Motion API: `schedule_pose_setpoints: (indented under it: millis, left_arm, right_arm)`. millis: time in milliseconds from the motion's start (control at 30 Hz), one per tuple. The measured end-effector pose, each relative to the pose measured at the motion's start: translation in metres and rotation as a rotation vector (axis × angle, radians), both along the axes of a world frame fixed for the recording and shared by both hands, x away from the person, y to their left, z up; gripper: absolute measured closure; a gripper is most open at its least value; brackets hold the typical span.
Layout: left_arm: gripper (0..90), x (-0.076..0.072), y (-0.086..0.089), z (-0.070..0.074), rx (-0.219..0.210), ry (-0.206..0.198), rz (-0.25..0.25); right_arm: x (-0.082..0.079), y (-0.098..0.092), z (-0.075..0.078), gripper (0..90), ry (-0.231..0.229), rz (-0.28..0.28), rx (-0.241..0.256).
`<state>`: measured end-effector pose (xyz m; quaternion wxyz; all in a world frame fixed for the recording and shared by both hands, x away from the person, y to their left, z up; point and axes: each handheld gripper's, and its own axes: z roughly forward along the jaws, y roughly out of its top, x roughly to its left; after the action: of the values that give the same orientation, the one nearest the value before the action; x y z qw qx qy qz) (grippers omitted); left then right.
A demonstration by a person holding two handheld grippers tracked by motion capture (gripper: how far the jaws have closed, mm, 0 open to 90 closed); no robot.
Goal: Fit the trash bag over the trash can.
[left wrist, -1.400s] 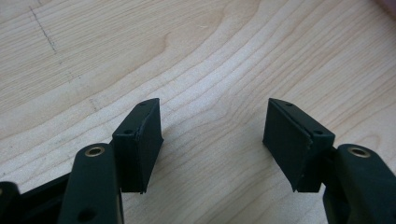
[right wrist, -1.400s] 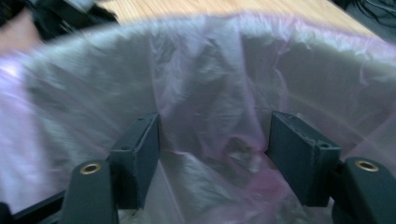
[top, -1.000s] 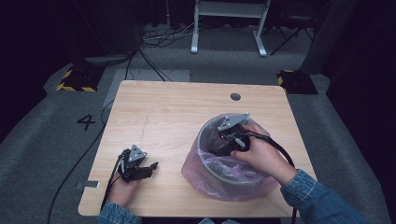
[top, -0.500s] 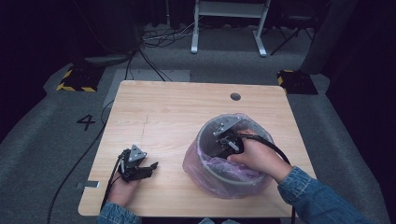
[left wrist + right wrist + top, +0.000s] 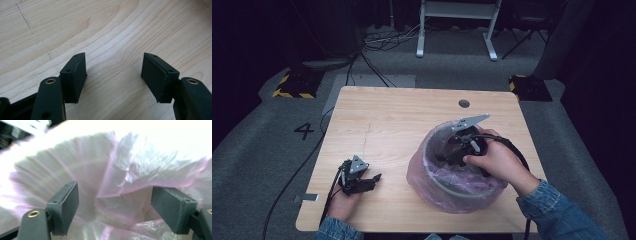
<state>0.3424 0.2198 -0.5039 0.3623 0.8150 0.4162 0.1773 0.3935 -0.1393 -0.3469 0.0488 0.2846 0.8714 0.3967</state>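
with its jaws spread wide inside the bin (image 5: 439,187), the right gripper (image 5: 451,152) may snag and tear the pink liner (image 5: 130,182) draped there, while the left gripper (image 5: 371,181) rests parted on the table (image 5: 402,115).

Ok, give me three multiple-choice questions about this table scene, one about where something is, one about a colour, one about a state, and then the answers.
1. Where is the right gripper?
A. Inside the bin's opening
B. On the floor
C. Beside the table's hole

2. What colour is the bag lining the bin?
A. Blue
B. Pink
C. Black

3. How do the left gripper's fingers stand?
A. Shut on the bag
B. Shut on nothing
C. Open, with bare table between them

Answers:
1 A: the high view shows it reaching down into the lined bin, and the right gripper view looks into the plastic.
2 B: the plastic is translucent pink in both views.
3 C: the left gripper view shows wood grain of the table between the spread fingers.
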Motion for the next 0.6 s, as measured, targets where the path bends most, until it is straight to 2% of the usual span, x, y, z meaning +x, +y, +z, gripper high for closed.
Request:
schedule_pose_setpoints:
  millis: [233, 400, 500, 600]
  left_arm:
    - [36.7, 0.000, 0.000, 0.000, 0.000, -0.001, -0.001]
    - [36.7, 0.000, 0.000, 0.000, 0.000, 0.000, 0.000]
    - [36.8, 0.000, 0.000, 0.000, 0.000, 0.000, 0.000]
    - [36.8, 0.000, 0.000, 0.000, 0.000, 0.000, 0.000]
  right_arm:
    - [-0.016, -0.003, 0.026, 23.8, -0.041, 0.093, 0.103]
    - [-0.030, -0.003, 0.043, 23.8, -0.095, 0.225, 0.144]
    - [-0.038, -0.001, 0.044, 23.8, -0.098, 0.280, 0.125]
    - [-0.042, 0.005, 0.035, 23.8, -0.100, 0.323, 0.073]
